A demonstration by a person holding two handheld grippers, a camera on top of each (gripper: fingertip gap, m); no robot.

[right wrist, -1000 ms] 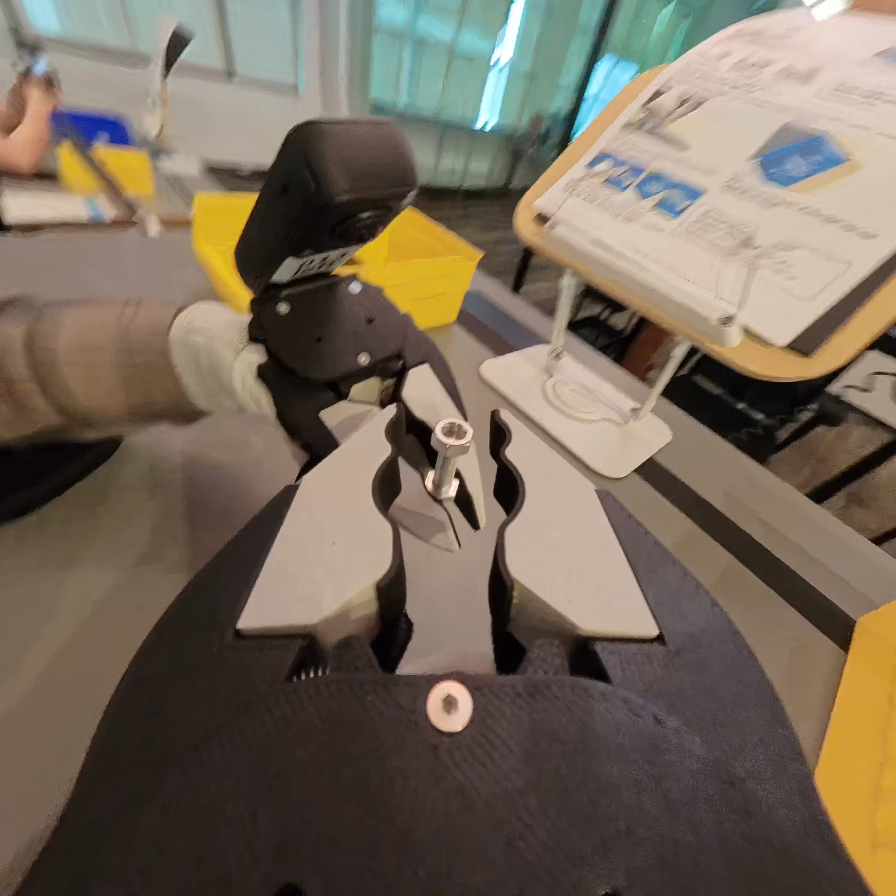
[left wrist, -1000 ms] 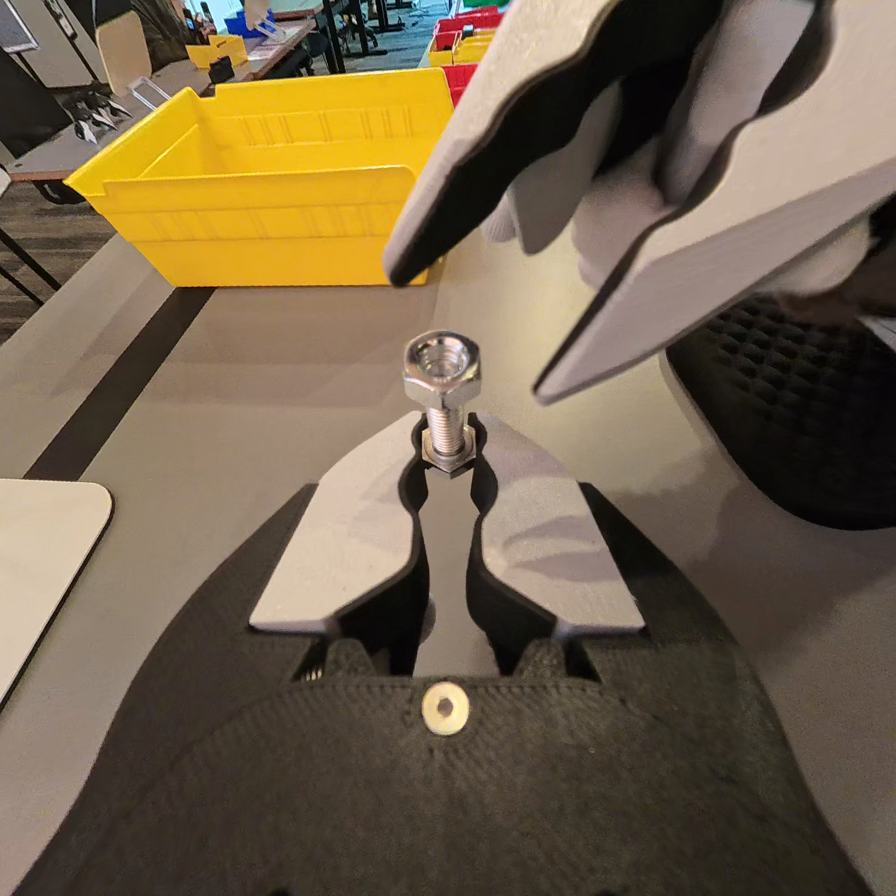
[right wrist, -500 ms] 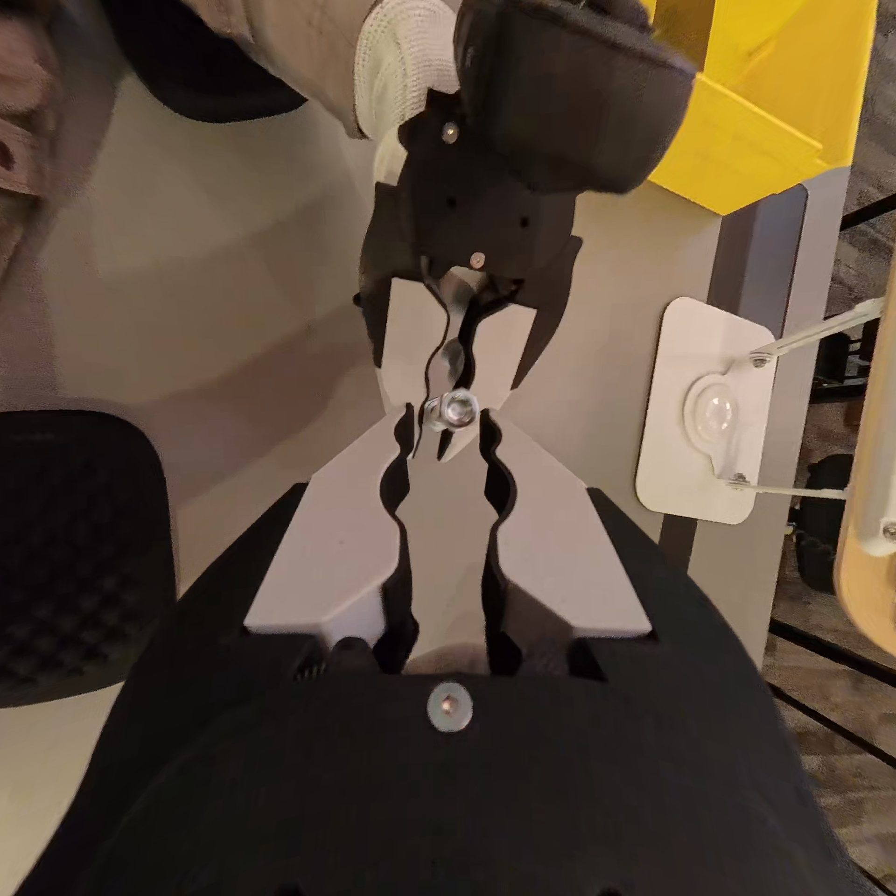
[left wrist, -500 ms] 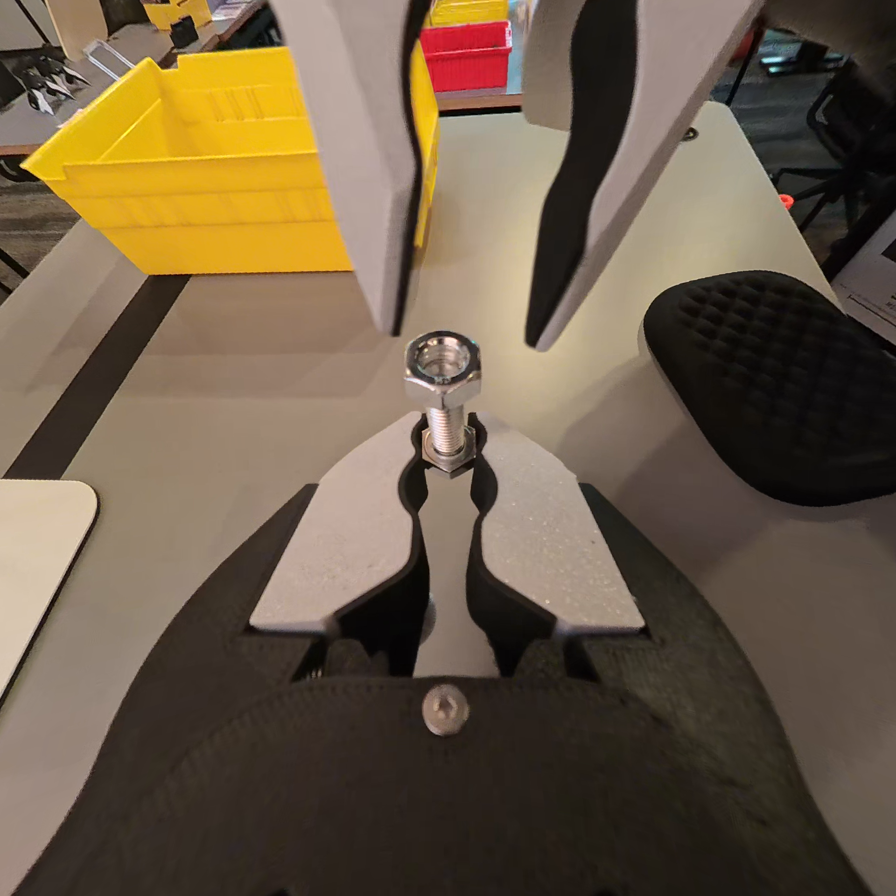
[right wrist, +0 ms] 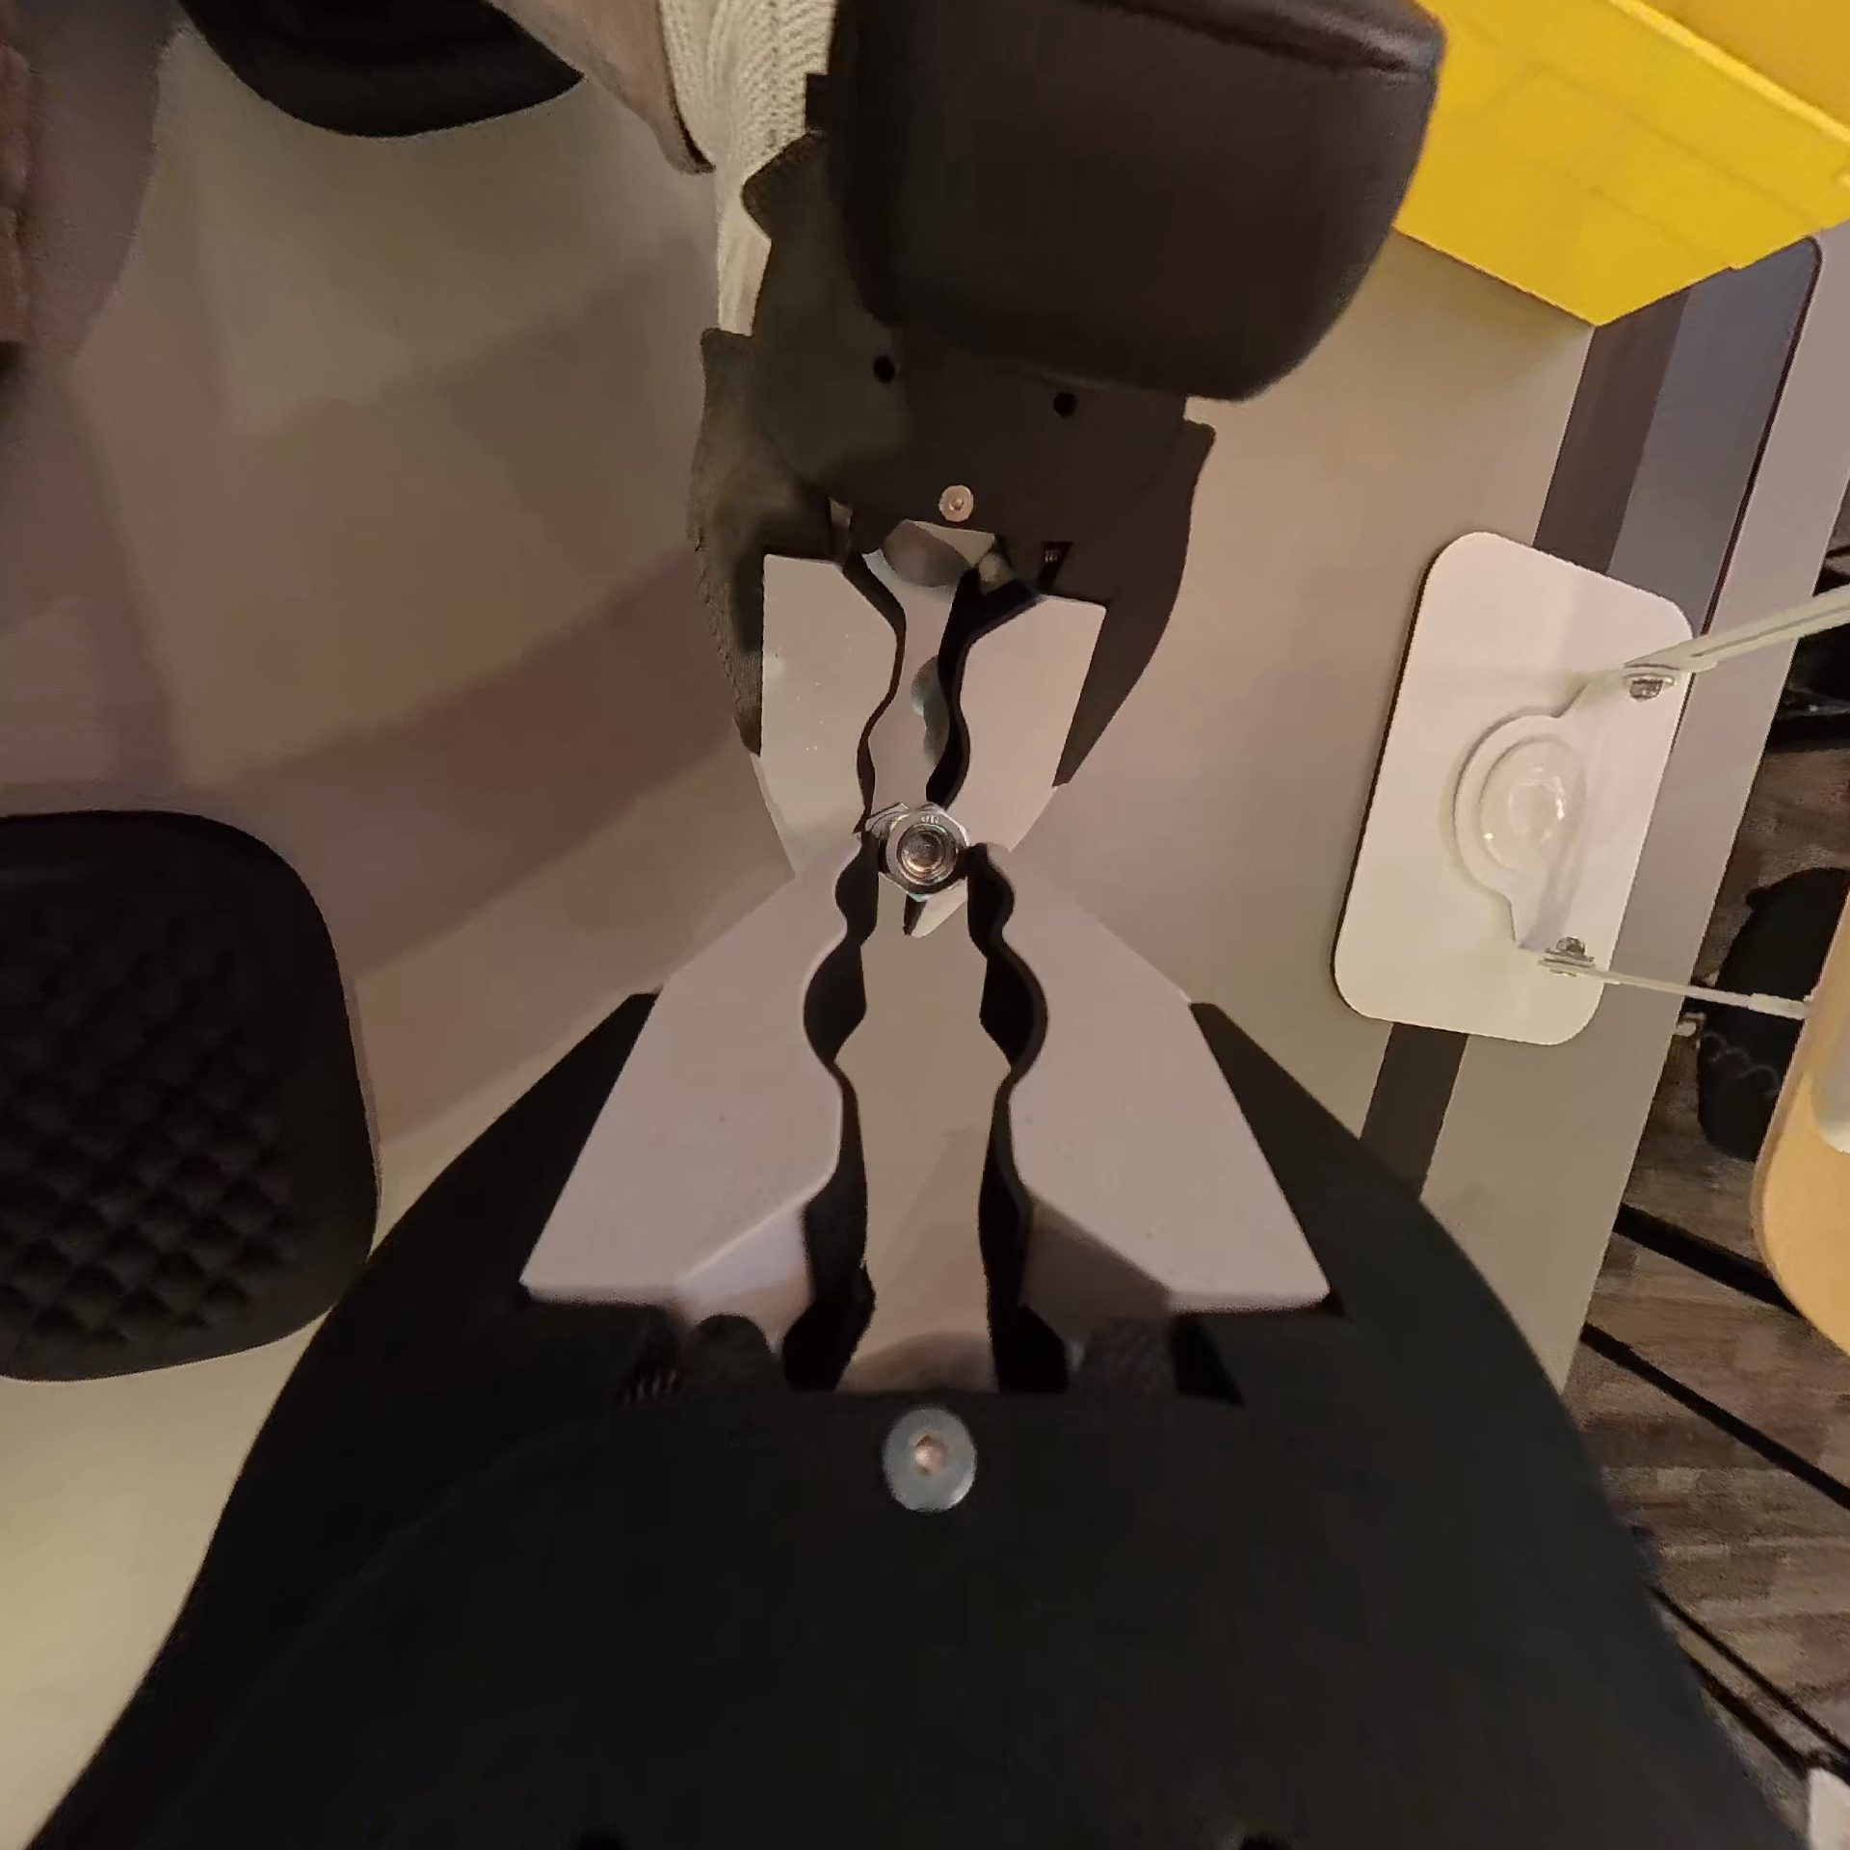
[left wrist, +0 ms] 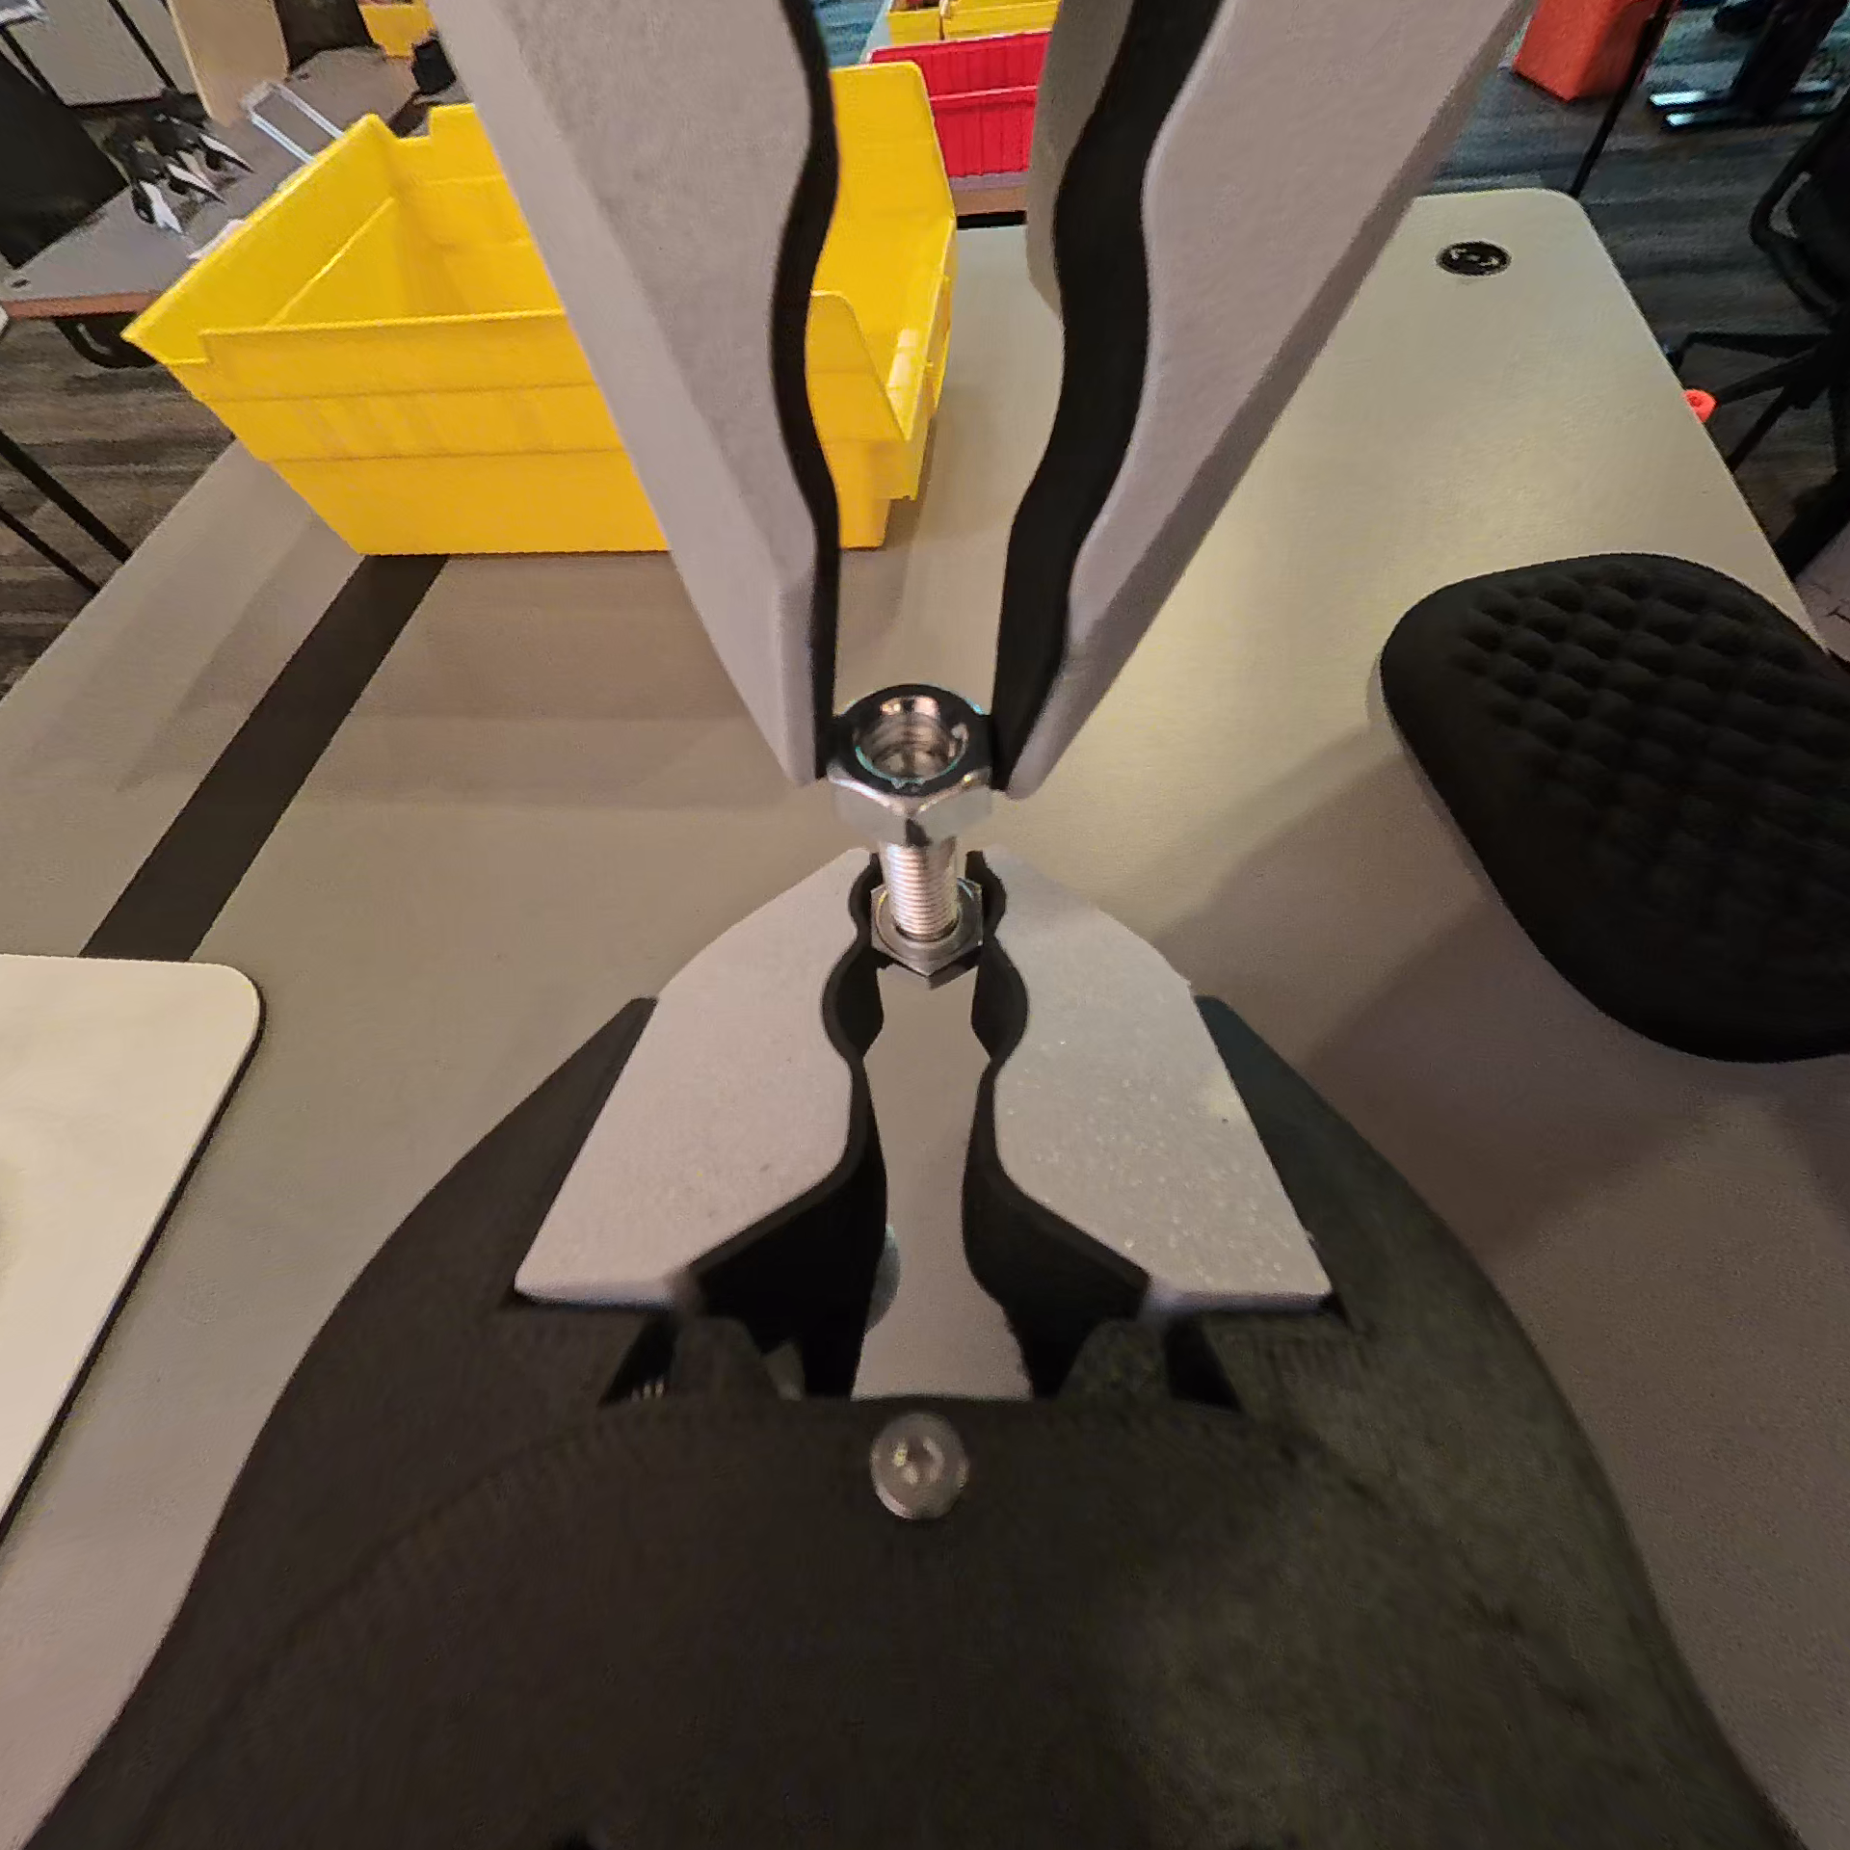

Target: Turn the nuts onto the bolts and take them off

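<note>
A silver bolt [left wrist: 913, 881] stands upright with its hex head on top and a thin hex nut [left wrist: 919, 946] threaded on low. My left gripper [left wrist: 916, 906] is shut on the nut at its fingertips, above the grey table. My right gripper [left wrist: 911, 751] comes straight down from above, and its fingertips press both sides of the bolt head [left wrist: 911, 776]. In the right wrist view I look down on the bolt head [right wrist: 923, 851] between my right gripper's tips [right wrist: 921, 866]. There the left gripper [right wrist: 916, 831] reaches in from the top, held by a gloved hand [right wrist: 731, 90].
A yellow bin [left wrist: 450, 400] stands at the back left, with red bins [left wrist: 961, 110] behind it. A black textured pad [left wrist: 1652, 801] lies at the right. A white stand base [right wrist: 1512, 781] sits by the table's dark strip [left wrist: 270, 731]. There is about 6 cm between the tips of the two grippers.
My right gripper swung over the bolt, came down and closed its tips on the bolt head. My left gripper kept hold of the nut and stayed in place.
</note>
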